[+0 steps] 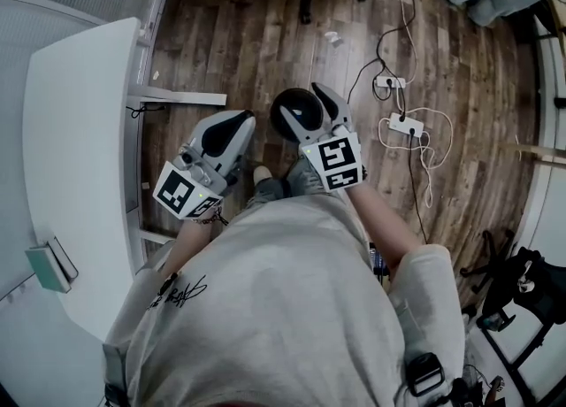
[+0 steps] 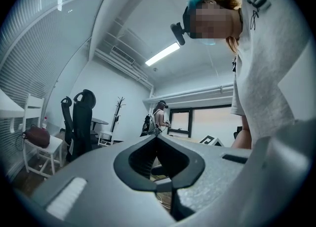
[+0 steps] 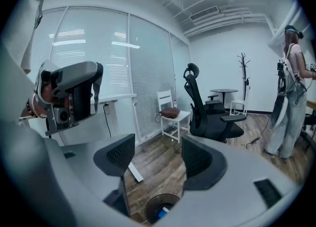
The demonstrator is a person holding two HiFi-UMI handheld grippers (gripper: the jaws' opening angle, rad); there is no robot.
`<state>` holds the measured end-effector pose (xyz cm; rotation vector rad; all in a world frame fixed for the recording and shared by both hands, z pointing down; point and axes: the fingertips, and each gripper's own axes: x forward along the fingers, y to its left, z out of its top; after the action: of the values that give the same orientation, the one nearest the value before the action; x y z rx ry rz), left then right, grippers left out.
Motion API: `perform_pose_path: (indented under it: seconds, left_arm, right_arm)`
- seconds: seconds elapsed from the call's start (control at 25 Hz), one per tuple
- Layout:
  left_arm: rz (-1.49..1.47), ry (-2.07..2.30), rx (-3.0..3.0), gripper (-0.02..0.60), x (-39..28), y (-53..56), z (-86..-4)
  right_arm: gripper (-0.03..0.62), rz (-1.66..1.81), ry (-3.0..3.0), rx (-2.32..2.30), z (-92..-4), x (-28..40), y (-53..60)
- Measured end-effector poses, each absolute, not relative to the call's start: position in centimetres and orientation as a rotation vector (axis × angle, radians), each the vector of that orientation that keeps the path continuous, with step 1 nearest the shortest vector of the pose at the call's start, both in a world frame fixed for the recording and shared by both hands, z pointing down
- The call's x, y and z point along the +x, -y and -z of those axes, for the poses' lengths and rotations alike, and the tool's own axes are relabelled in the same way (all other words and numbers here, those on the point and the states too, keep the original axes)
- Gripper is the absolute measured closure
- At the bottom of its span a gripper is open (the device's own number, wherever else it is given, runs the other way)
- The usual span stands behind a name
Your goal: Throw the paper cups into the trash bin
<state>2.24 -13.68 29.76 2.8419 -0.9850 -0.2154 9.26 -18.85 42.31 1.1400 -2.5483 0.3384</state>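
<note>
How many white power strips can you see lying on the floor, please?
2. One power strip lies beyond the trash bin, up right; the other sits nearer, amid white cable loops. The person's body may hide more.

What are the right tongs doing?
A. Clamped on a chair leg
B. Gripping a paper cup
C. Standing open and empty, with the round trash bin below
C: the right tongs have their jaws apart with nothing between them, and the trash bin shows on the floor below.
</note>
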Motion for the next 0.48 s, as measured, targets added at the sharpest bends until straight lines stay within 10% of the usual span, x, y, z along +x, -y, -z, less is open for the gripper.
perform_pose_path:
  seconds: [0.48]
  left_arm:
    - [0.257, 0.966, 2.896, 0.577, 2.9, 14.4, -26.7]
  right_arm:
    - [0.303, -0.221, 2.682, 1.165, -34.4, 8.9, 19.9]
